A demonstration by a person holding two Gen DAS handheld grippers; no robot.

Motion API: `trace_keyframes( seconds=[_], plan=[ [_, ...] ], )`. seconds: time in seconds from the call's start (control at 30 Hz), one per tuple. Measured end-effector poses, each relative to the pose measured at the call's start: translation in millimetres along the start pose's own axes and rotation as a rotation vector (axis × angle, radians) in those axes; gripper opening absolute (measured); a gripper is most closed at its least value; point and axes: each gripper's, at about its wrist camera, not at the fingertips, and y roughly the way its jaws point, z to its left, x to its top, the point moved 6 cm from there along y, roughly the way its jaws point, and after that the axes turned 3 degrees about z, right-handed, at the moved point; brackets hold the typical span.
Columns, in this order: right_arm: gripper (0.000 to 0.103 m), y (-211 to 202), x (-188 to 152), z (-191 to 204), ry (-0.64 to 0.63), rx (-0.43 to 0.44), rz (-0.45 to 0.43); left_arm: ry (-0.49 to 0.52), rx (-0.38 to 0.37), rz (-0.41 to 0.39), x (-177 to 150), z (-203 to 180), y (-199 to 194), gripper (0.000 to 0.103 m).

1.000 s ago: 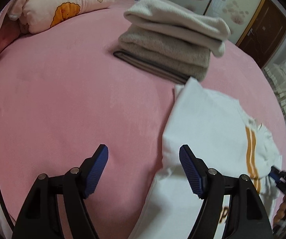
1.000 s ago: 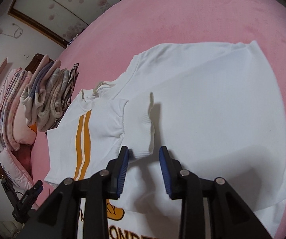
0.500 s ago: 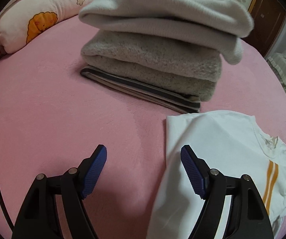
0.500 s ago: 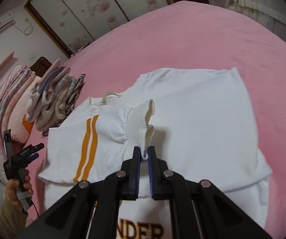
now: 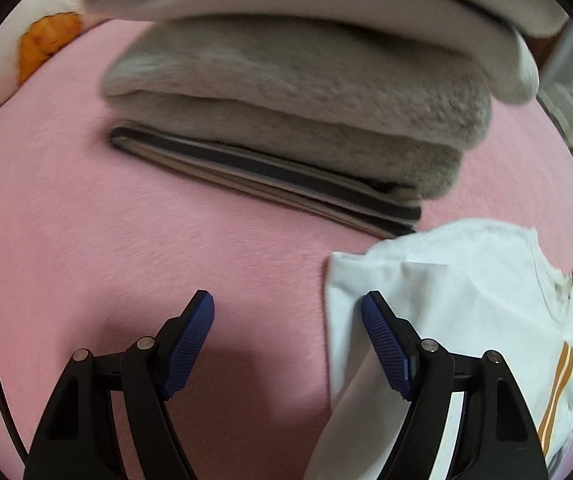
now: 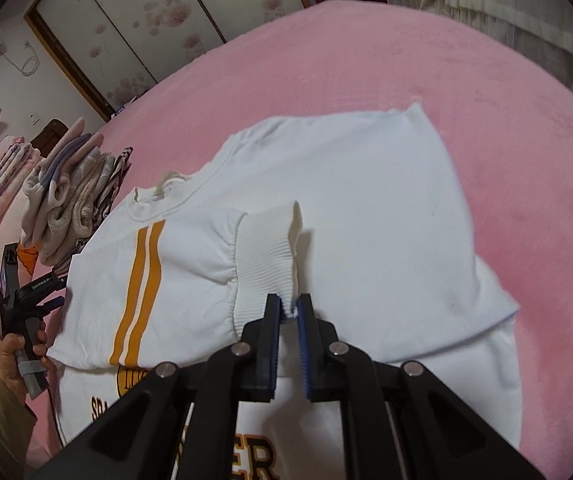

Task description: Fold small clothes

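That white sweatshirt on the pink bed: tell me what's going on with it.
A person is folding the white sweatshirt with two handheld grippers. The right gripper is shut on the ribbed cuff of a sleeve lying across the body. The left gripper is open and empty over the pink bedcover, beside the sweatshirt's edge, near a stack of folded clothes.

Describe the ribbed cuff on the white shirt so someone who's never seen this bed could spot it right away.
On the pink bed lies a white sweatshirt, beside a stack of folded clothes. Its sleeve, marked by two orange stripes, is folded across the body. The ribbed cuff ends that sleeve, the only ridged knit band there, pinched in the right tool.
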Motion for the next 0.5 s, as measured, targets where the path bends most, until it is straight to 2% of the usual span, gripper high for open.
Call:
trace_keyframes(
  seconds=[0.03, 0.07, 0.1, 0.13, 0.17, 0.33, 0.5],
  plan=[
    [0.008, 1, 0, -1, 0.0, 0.002, 0.004, 0.018, -0.007, 0.01, 3, -2, 2, 0.075],
    [0.008, 2, 0, -1, 0.002, 0.003, 0.007, 0.043, -0.024, 0.018, 6, -5, 4, 0.068],
    [0.008, 3, -1, -2, 0.003, 0.004, 0.012, 0.071, -0.052, 0.02, 10, -8, 4, 0.046],
    [0.008, 5, -2, -4, 0.006, 0.005, 0.019, 0.094, -0.079, 0.026, 13, -11, 4, 0.033],
    [0.008, 7, -3, -5, 0.01, 0.007, 0.024, 0.116, -0.091, 0.032, 15, -13, 3, 0.003],
    [0.008, 8, -5, -5, 0.007, 0.01, 0.02, 0.226, -0.022, -0.028, 32, -19, -10, 0.0],
    [0.008, 9, -6, -3, -0.028, -0.004, 0.014, 0.228, 0.008, -0.09, 58, -3, -25, 0.0]
  ],
)
